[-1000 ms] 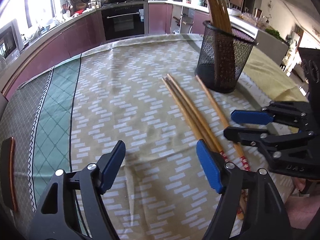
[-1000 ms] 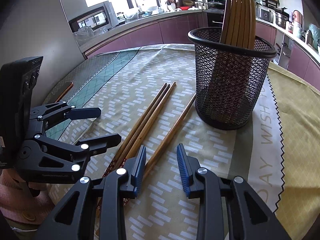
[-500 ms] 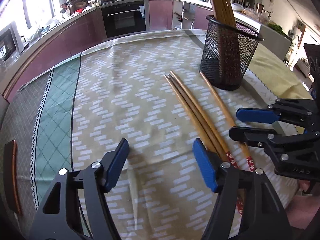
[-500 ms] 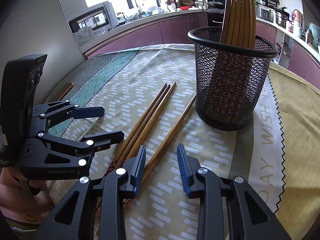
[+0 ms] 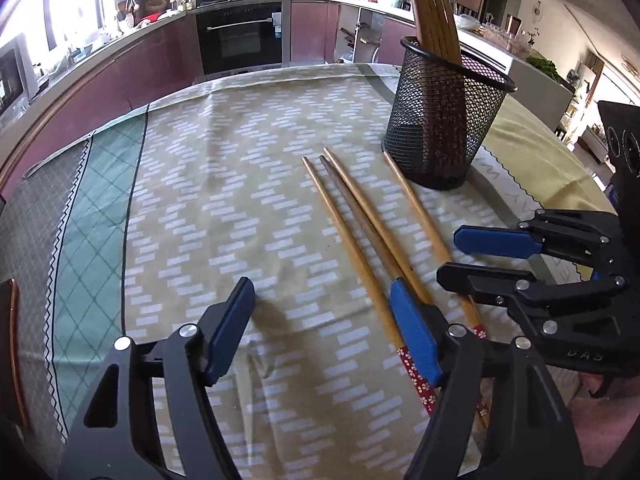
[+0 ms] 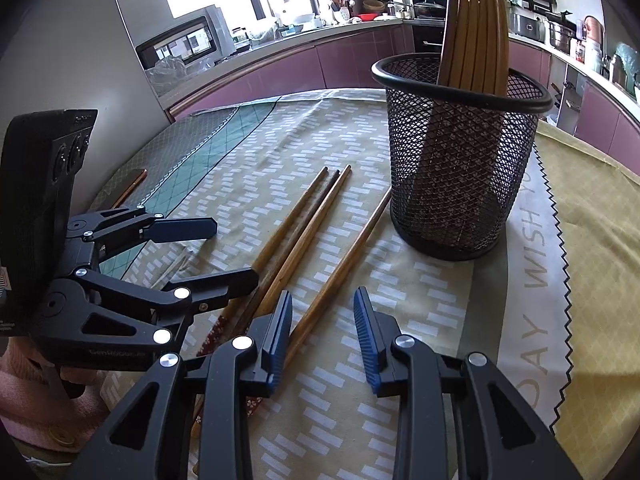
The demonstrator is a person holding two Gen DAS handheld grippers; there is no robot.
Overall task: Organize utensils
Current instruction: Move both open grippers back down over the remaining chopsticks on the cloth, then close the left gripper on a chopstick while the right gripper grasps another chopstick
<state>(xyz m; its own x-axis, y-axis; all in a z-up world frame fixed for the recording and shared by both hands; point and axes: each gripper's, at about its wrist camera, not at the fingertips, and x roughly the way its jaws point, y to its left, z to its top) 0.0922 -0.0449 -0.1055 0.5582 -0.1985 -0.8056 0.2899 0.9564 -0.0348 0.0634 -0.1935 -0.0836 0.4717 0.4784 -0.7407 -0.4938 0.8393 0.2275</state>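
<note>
Three wooden chopsticks lie side by side on the patterned tablecloth. A fourth chopstick lies apart, nearer the black mesh holder. Several chopsticks stand in the holder. My left gripper hovers low with its jaws opening; only cloth lies between them, and its right finger overlaps the three chopsticks' near ends. My right gripper is open, and the single chopstick runs just inside its left finger without being pressed.
The tablecloth has a green band at the left and a yellow part at the right. A brown wooden piece sits at the table's left edge. A pink sleeve shows behind the left gripper. Kitchen counters stand beyond the table.
The left gripper's jaws narrowed slightly, then widened a little, and it edged towards the chopsticks. The right gripper and all chopsticks stayed put.
</note>
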